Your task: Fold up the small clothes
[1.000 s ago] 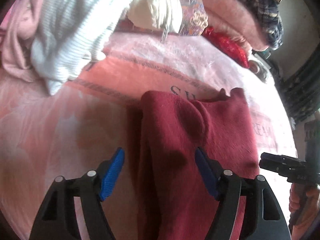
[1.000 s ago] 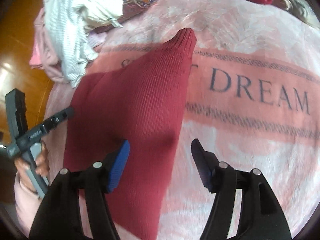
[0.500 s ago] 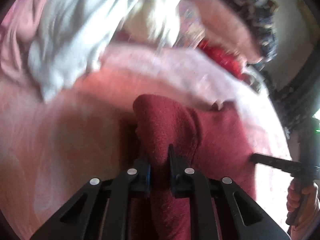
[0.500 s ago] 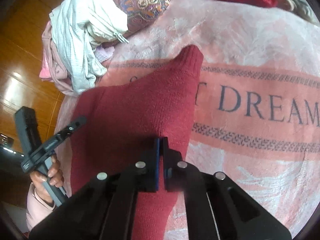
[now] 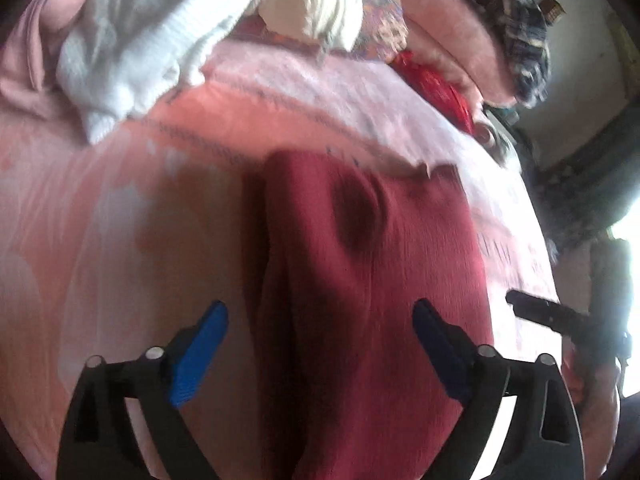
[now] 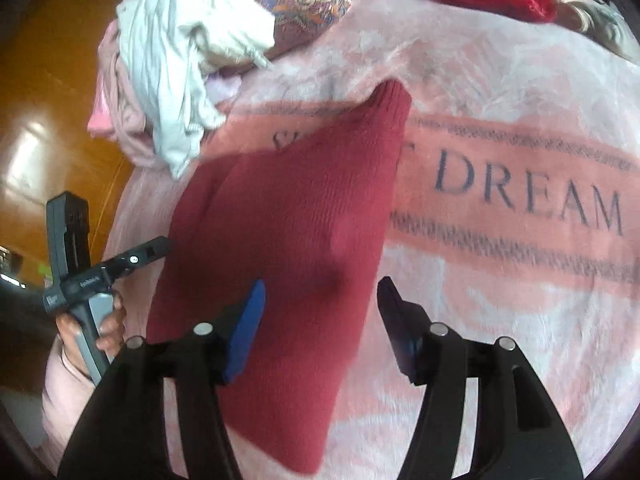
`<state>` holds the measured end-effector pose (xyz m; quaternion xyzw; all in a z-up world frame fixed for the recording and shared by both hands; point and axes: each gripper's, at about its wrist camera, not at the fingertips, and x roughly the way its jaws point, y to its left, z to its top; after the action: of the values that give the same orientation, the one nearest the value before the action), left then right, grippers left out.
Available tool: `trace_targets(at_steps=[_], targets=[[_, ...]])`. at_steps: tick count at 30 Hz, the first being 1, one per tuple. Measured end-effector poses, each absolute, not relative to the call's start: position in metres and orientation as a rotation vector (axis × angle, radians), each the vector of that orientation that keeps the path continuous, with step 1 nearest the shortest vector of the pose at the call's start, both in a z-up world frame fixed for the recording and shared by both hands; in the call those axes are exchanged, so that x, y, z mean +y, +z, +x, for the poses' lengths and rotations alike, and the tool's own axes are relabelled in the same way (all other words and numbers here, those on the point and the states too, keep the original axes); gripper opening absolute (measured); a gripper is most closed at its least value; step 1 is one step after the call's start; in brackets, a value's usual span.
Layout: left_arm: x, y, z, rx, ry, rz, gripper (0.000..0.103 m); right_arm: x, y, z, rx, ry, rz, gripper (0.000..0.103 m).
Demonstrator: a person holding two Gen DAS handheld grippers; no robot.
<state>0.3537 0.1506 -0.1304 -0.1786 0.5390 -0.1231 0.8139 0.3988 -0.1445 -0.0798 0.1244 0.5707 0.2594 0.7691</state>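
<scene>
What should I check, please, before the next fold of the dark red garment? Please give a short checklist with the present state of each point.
1. Left gripper open: ok, jaws spread wide, one finger on each side of the dark red garment.
2. Right gripper open: ok, straddling the garment's right edge.
3. Garment released: ok, neither gripper pinches it.
4. Garment flat on the pink blanket: not ok, the left view shows a raised fold and a hollow.
5. Blanket right of the garment free: ok, only the printed DREAM lettering.
6. Pile of clothes apart from the garment: cannot tell, their edges come close.
</scene>
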Motion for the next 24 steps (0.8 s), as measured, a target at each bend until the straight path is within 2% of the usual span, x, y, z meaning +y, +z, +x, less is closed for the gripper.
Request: trace_targets(at_steps=[3,6,18,20,21,23,24], targets=[[0.149,-0.139,0.339,1.183,-0.292,-0.372,0.095,-0.14,-0.093,0.382,1.293,0.589,0.247,0.064],[0.142,-0.148,0.333,1.203,-0.344,-0.364,0.095,-0.134,-0.104,0.374,1.325,0.626,0.263,0.07],[0.117,-0.183,0.359,1.289,-0.399,-0.402,0.097,-0.115,-0.146,0.4,1.372,0.647,0.378,0.078],[0.112,-0.182,0.359,1.277,-0.395,-0.375,0.096,-0.113,-0.146,0.402,1.354,0.649,0.386,0.072],[0.111,-0.182,0.359,1.271,-0.394,-0.372,0.092,-0.112,-0.145,0.402,1.349,0.645,0.386,0.069],[0.112,-0.18,0.358,1.253,-0.398,-0.387,0.085,-0.113,-0.14,0.399,1.328,0.653,0.39,0.055],[0.113,-0.18,0.356,1.241,-0.402,-0.399,0.077,-0.113,-0.136,0.397,1.311,0.664,0.386,0.052]])
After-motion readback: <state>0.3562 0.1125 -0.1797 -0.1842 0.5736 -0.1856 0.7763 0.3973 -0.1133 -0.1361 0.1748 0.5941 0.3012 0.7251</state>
